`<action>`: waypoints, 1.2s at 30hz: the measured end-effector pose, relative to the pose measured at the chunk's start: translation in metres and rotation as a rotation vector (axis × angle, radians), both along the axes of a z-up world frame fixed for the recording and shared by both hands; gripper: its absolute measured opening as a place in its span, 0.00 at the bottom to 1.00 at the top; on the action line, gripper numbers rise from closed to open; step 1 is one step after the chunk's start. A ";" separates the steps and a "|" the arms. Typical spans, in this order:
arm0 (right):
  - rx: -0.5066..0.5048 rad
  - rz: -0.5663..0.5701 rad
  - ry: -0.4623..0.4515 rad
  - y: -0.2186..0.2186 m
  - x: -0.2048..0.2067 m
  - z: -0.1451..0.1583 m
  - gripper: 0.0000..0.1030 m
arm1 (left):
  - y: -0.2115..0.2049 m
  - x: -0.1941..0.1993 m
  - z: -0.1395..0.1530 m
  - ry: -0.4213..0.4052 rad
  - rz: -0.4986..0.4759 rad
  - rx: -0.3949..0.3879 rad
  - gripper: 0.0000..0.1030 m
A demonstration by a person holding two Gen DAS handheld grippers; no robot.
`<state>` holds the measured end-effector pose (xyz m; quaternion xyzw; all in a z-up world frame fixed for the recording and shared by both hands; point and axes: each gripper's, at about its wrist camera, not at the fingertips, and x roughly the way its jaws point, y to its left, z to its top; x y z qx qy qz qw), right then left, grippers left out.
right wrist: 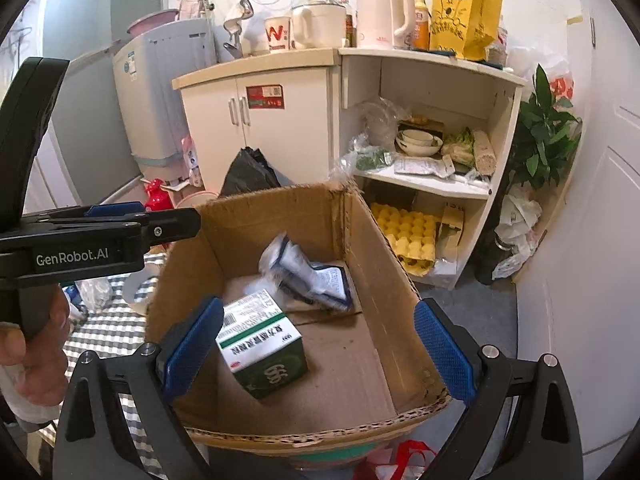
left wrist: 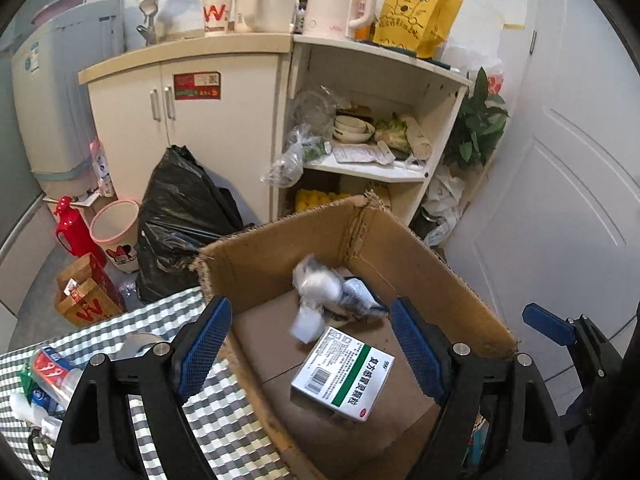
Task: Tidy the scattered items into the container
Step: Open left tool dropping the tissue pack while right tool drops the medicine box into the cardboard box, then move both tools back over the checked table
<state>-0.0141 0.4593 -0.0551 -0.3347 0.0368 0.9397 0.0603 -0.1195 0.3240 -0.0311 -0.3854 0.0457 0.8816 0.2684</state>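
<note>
An open cardboard box (left wrist: 420, 280) (right wrist: 384, 264) stands on the checked table. Inside it lies a white-and-green medicine carton (left wrist: 344, 372) (right wrist: 260, 340). Behind the carton is a crumpled plastic packet with blue print (left wrist: 328, 292) (right wrist: 308, 276); it is blurred, and I cannot tell whether it rests on the bottom. My left gripper (left wrist: 312, 348) is open above the box with nothing between its fingers; the right wrist view shows it from the side (right wrist: 160, 220), held by a hand. My right gripper (right wrist: 318, 350) is also open over the box's near rim, holding nothing.
Loose items lie on the checked tablecloth (left wrist: 224, 412) left of the box: a clear bag with tubes (left wrist: 48, 376) and a tape roll (left wrist: 140, 344). Beyond the table are a black rubbish bag (left wrist: 180, 216), a pink bin (left wrist: 116, 228), a white cupboard (left wrist: 224, 128) and open shelves (right wrist: 432, 184).
</note>
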 end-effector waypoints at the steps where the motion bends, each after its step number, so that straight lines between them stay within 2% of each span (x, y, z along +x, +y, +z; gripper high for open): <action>1: 0.003 0.003 0.003 -0.003 0.000 0.002 0.94 | -0.003 0.001 0.003 0.007 0.005 0.001 0.82; 3: 0.005 0.008 0.007 -0.009 0.000 0.006 0.94 | -0.010 0.004 0.008 0.021 0.016 0.002 0.84; 5: 0.006 0.017 0.013 -0.014 0.000 0.010 0.95 | -0.019 0.007 0.014 0.041 0.032 0.008 0.90; 10: 0.007 0.033 0.031 -0.031 0.002 0.019 0.98 | -0.044 0.016 0.026 0.079 0.068 0.017 0.91; 14: 0.012 0.055 0.040 -0.047 0.006 0.024 0.98 | -0.069 0.022 0.032 0.107 0.114 0.018 1.00; 19: 0.024 0.074 0.061 -0.068 0.013 0.034 1.00 | -0.098 0.027 0.038 0.093 0.152 0.035 1.00; 28: -0.016 0.095 0.099 -0.100 0.014 0.047 1.00 | -0.154 0.046 0.051 0.174 0.273 -0.015 1.00; 36: -0.030 0.147 0.121 -0.139 0.013 0.051 1.00 | -0.203 0.057 0.057 0.206 0.374 -0.037 1.00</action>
